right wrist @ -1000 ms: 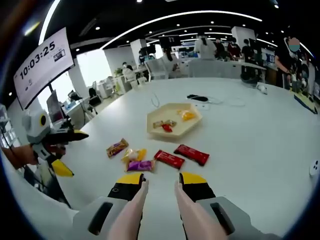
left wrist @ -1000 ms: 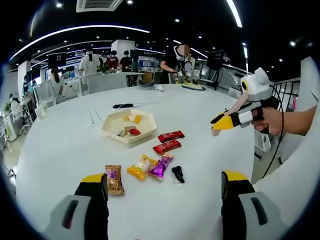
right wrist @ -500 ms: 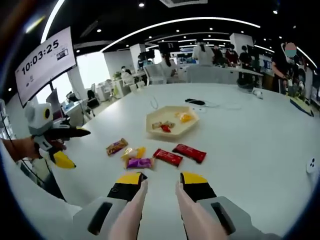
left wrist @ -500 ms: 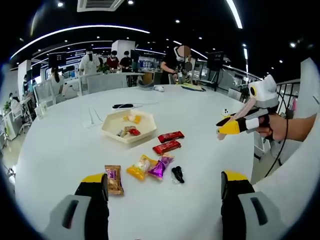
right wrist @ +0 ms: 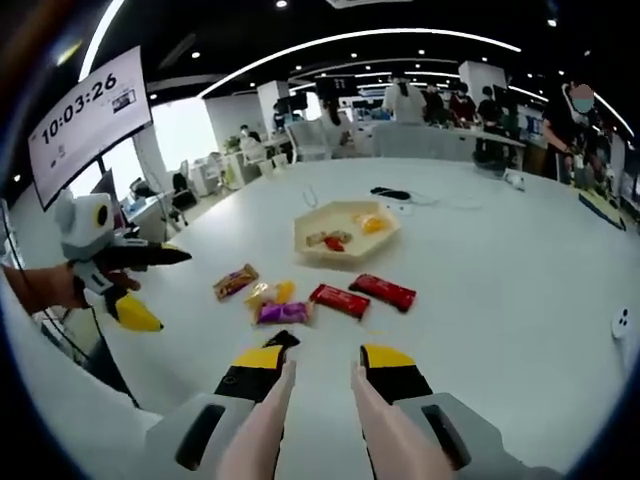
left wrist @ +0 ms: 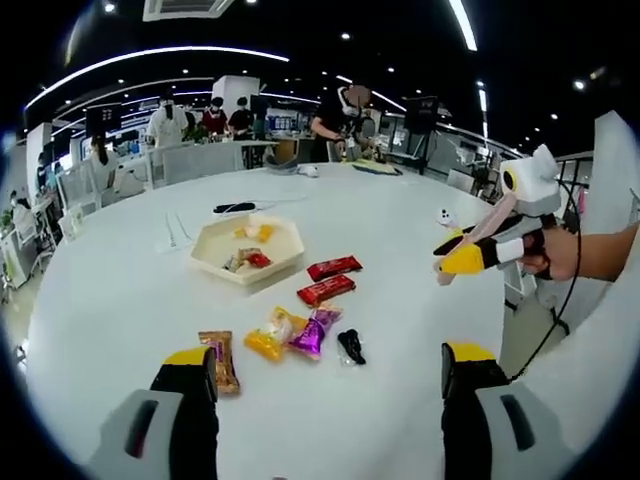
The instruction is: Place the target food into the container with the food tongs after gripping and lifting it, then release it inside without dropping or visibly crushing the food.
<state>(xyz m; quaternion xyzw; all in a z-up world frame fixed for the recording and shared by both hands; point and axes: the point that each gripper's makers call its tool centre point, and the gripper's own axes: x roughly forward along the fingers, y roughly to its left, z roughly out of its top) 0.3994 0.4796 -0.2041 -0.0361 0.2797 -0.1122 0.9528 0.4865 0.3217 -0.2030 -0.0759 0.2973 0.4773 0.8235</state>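
Note:
A cream hexagonal tray (left wrist: 214, 234) (right wrist: 302, 238) holding a few wrapped snacks sits mid-table. In front of it lie two red bars (left wrist: 329, 279) (right wrist: 383, 291), a purple packet (left wrist: 311, 333) (right wrist: 283, 313), a yellow one (left wrist: 267, 337) (right wrist: 272, 293), a brown one (left wrist: 219, 361) (right wrist: 236, 281) and a small black one (left wrist: 351, 346) (right wrist: 283, 340). My left gripper (left wrist: 328, 366) (right wrist: 166, 290) hovers wide open, holding nothing. My right gripper (right wrist: 322, 358) (left wrist: 440, 256) clasps pale food tongs (right wrist: 262, 430). The tong arms stand apart above the table, just short of the black packet.
A white round table (left wrist: 400, 330) carries everything; its near edge curves past both grippers. A black item with white cables (left wrist: 236, 208) (right wrist: 392, 194) lies beyond the tray. A small white device (right wrist: 628, 326) rests far right. People work at desks behind.
The right gripper has eased forward slightly, so the black packet now shows at its left jaw tip. The snacks and tray lie where they were.

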